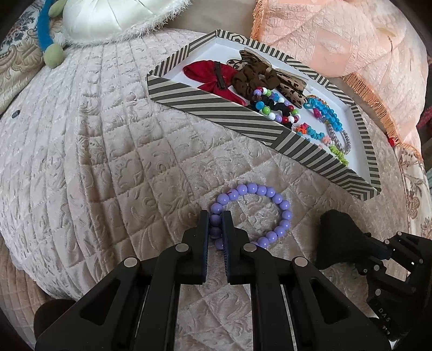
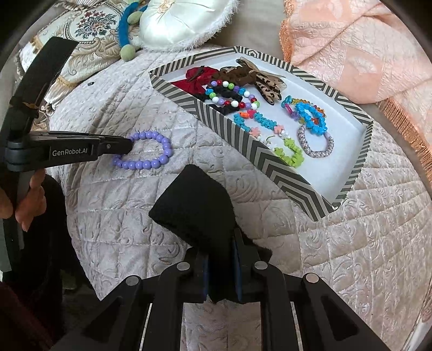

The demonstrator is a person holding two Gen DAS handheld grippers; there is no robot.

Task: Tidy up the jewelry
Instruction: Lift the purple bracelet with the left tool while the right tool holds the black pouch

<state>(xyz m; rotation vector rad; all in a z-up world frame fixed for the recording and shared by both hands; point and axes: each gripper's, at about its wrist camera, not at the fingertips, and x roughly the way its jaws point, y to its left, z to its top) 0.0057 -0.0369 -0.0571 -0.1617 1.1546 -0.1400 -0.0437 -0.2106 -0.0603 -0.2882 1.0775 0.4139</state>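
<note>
A purple bead bracelet lies on the quilted bedspread, just in front of the striped box. My left gripper is shut on the bracelet's left side; it also shows in the right wrist view pinching the bracelet. My right gripper is shut on a black fabric band, held above the bedspread near the box's front wall. The band also shows in the left wrist view. The box holds bows, scrunchies and several bead bracelets.
A white satin cushion and a blue headband lie behind the box. A peach fringed pillow is at the right. A floral cushion sits at the left. The quilted bedspread spreads left of the box.
</note>
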